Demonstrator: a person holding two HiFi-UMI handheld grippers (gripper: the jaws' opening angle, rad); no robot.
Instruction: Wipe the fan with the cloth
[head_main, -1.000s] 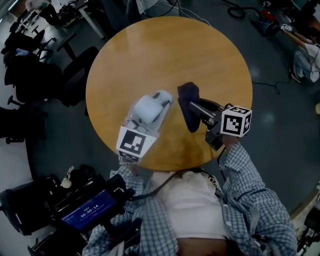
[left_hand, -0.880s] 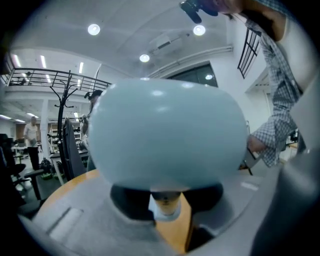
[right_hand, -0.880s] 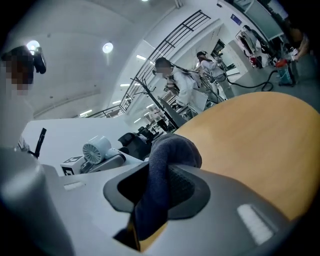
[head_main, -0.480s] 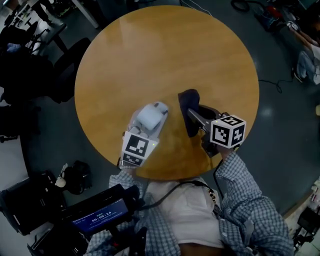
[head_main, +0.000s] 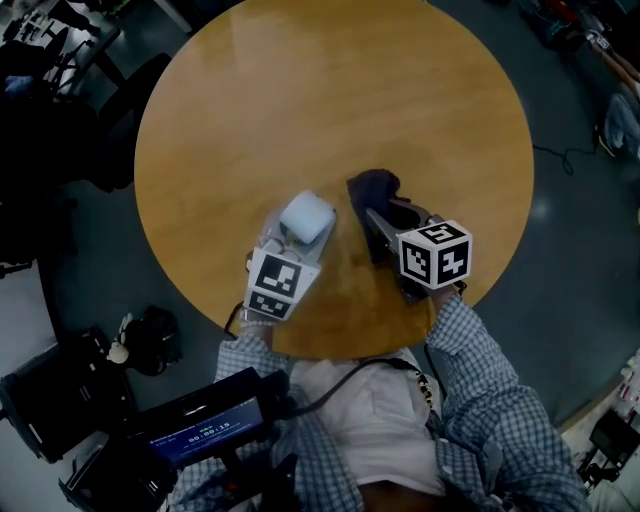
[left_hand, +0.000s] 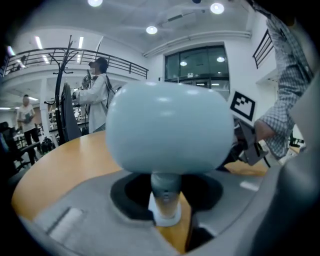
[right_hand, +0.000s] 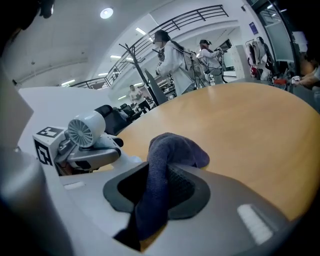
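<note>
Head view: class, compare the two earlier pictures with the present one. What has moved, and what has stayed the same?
The left tongs and right tongs have sunk toward the table, bringing the fan and the cloth down with them. Nothing was taken hold of or let go. The left tongs still grip the fan's stem, the right the cloth; fan and cloth stay apart.

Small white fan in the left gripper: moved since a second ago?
Yes. The small white fan has dropped toward the round wooden table, looking smaller against its top.
</note>
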